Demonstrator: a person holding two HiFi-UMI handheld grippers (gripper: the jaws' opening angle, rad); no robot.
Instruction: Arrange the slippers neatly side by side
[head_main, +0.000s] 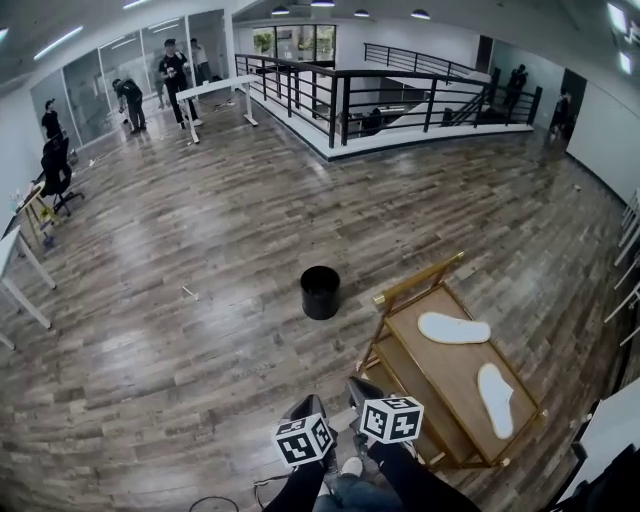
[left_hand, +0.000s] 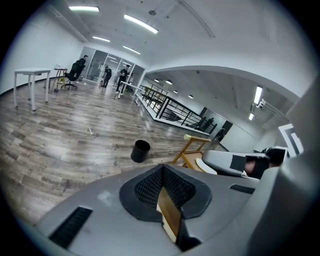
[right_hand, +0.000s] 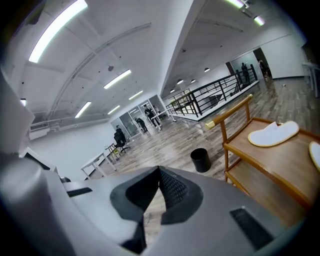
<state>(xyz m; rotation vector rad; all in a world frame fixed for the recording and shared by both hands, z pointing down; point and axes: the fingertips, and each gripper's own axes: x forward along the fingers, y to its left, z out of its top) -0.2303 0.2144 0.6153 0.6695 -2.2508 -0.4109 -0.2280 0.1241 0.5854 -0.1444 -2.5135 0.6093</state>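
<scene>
cart (head_main: 436, 365) of pale wood at the lower right of the head view carries the upper slipper (head_main: 453, 328) and the lower slipper (head_main: 496, 399) on its top shelf, well apart and angled to each other. left gripper (left_hand: 161, 186) and right gripper (right_hand: 159, 186), at bottom centre, have jaws pressed together on nothing. black bin (head_main: 320, 292) stands left of the cart.

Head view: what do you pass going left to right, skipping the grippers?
white desk → black bin → far slipper → near slipper, both slippers on the wooden cart
</scene>
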